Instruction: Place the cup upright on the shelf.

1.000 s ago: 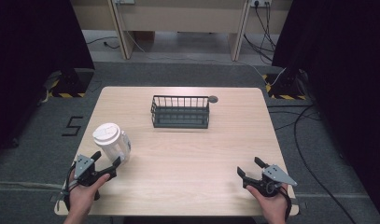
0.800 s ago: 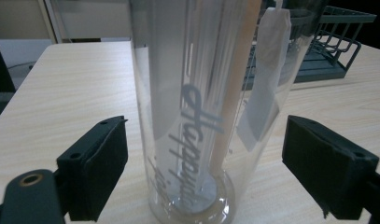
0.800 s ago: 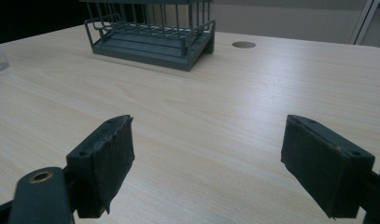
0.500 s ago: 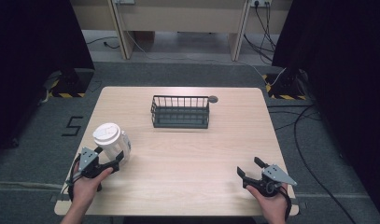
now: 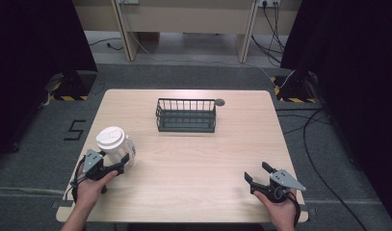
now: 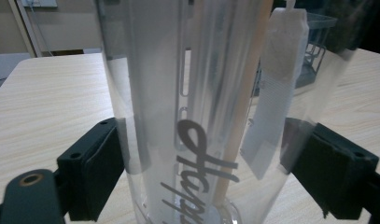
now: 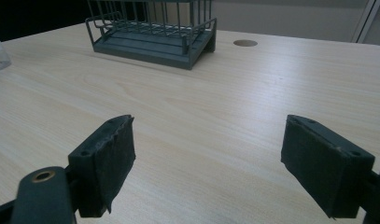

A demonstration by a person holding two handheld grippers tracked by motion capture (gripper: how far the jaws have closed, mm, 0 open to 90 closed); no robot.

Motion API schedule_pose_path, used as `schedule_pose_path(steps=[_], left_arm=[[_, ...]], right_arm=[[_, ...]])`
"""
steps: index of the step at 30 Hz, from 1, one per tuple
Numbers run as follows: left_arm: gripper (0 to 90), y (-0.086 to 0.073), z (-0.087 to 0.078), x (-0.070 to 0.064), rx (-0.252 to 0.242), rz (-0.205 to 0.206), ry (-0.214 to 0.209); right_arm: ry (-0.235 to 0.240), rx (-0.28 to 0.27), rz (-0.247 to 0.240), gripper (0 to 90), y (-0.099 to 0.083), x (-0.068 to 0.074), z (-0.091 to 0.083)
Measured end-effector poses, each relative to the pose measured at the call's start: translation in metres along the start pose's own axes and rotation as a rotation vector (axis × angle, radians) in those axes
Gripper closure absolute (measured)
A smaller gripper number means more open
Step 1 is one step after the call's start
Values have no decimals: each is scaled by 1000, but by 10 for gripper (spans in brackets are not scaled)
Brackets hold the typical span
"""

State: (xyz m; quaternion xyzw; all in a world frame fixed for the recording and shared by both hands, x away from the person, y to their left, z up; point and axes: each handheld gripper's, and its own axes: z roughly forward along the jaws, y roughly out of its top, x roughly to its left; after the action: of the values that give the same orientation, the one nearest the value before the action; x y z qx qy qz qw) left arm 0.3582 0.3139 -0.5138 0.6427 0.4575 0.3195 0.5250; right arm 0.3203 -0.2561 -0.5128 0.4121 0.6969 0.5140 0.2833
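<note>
My left tongs (image 5: 117, 163) sit around the clear cup (image 5: 115, 148), one jaw on each side. It stands tall at the worktop's (image 5: 193, 159) near left. My right tongs (image 5: 260, 177) are spread wide, holding nothing, far away.

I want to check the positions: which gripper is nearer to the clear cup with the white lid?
Left. The left gripper has its jaws on both sides of the clear cup. The right gripper is far across the table, near its front right corner, open and holding nothing.
</note>
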Motion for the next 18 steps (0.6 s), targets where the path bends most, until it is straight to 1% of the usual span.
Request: schedule_pose_path(steps=[2, 7, 14, 15, 18], left_arm=[[152, -1, 1, 1, 5, 2, -4], [141, -2, 2, 2, 1, -2, -9], [140, 0, 6, 2, 7, 16, -15], [152, 0, 7, 2, 14, 22, -14], [167, -1, 7, 1, 10, 27, -8]], right_arm=[[0, 0, 0, 184, 0, 0, 0], [-1, 0, 3, 188, 0, 0, 0], [-1, 5, 3, 193, 0, 0, 0], [-2, 4, 4, 195, 0, 0, 0], [-2, 2, 3, 198, 0, 0, 0]])
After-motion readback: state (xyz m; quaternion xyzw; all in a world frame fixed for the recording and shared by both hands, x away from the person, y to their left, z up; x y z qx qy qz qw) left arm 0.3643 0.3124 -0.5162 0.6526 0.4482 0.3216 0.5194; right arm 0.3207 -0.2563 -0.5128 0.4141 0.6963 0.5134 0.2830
